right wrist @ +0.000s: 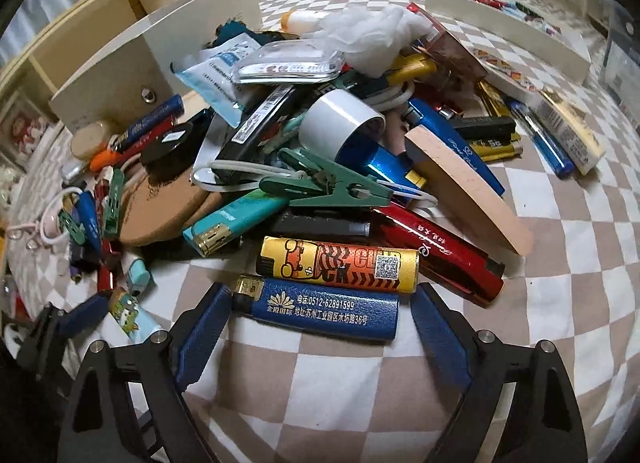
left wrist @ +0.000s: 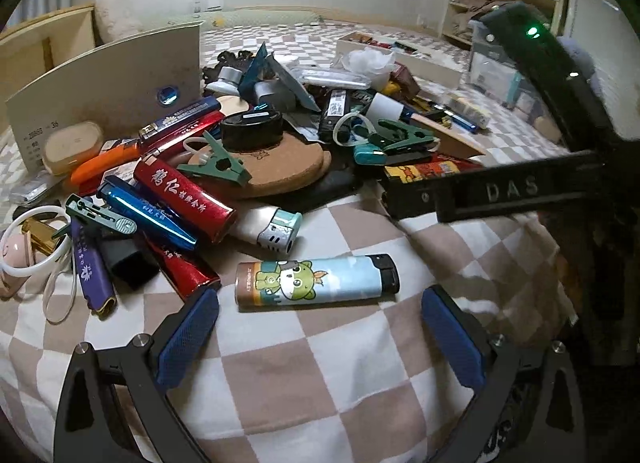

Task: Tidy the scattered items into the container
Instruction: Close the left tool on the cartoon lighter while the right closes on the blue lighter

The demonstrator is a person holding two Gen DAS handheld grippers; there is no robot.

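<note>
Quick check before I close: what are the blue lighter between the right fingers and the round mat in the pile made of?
Blue lighter: likely plastic with a matte printed body; its gold cap looks like shiny metal. Round mat: looks like cork, tan, speckled and dull.

Dim indoor light — sharp centre, fisheye-warped dark corners.

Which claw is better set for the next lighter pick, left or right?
Right. The right claw already brackets the dark blue lighter, pads close to its two ends. The left claw stands wide open, and the cartoon lighter lies just beyond its fingertips, so it would need a further reach.
</note>
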